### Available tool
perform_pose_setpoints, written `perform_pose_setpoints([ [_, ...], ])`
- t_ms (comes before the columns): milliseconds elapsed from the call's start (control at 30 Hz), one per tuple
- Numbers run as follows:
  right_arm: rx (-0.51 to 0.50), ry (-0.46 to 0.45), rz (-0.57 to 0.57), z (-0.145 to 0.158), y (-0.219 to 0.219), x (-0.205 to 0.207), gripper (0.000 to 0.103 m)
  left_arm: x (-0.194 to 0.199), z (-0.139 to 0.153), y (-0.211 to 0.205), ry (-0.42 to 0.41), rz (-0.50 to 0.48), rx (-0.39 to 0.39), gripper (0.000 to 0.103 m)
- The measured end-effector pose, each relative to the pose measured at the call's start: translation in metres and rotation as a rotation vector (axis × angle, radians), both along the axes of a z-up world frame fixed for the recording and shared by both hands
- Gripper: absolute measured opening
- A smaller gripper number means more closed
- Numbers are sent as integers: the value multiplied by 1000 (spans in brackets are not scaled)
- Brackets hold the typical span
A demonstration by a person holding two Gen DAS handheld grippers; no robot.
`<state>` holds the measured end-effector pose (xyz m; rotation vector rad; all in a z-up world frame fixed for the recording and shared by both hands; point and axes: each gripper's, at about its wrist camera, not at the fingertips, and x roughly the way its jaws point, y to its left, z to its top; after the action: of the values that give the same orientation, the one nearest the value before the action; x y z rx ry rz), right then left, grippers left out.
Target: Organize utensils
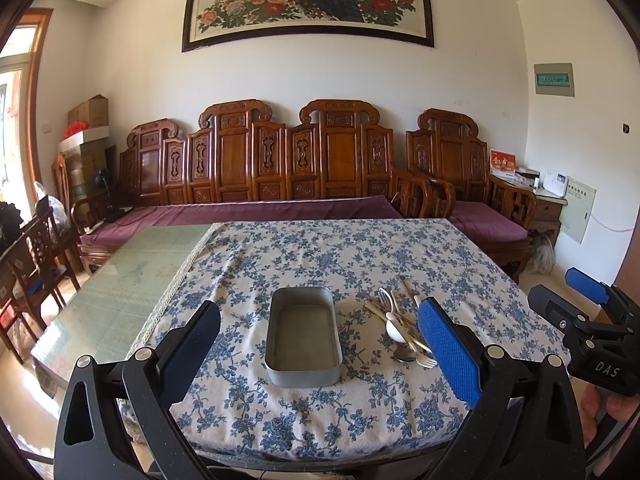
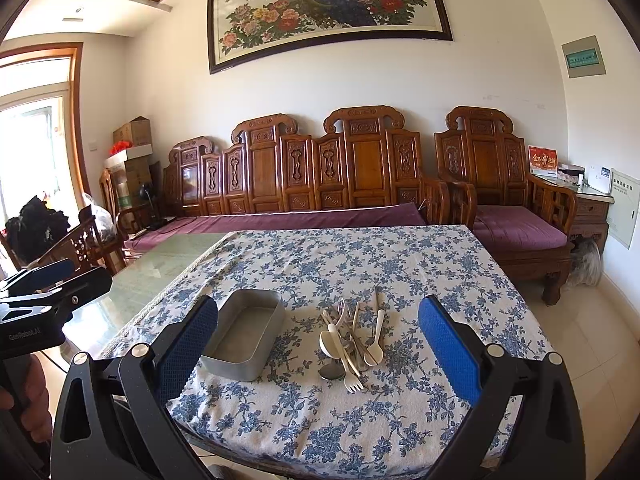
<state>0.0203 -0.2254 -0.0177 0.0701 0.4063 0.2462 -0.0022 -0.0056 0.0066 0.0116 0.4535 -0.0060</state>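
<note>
Metal tray (image 1: 303,336) empty; utensils (image 2: 352,340) heaped beside it; left gripper (image 1: 320,344), right gripper (image 2: 318,344) both wide, holding nothing.

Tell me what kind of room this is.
Most likely a home living room: a carved wooden sofa with purple cushions lines the wall, a large framed peacock painting hangs above it, and a table with a floral tablecloth stands in front.

Glass-topped desk (image 1: 120,280), greenish surface bare along its left side. White cloth with blue flower print (image 1: 320,256) covers the rest, lace-trimmed left hem, draping over the near edge. On the cloth, toward the near edge: grey rectangular metal tin (image 1: 303,336), open, nothing inside. Just right of it, apart, a heap of metal and cream-handled spoons and forks (image 2: 352,340), handles crossing.
</note>
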Motion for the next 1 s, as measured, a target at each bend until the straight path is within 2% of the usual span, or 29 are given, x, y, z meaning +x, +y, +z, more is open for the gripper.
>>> perform_pose_setpoints([
  [1000,9,-3,5,8,4,-2,100,-2,11,-2,-13,-8,-9,95],
])
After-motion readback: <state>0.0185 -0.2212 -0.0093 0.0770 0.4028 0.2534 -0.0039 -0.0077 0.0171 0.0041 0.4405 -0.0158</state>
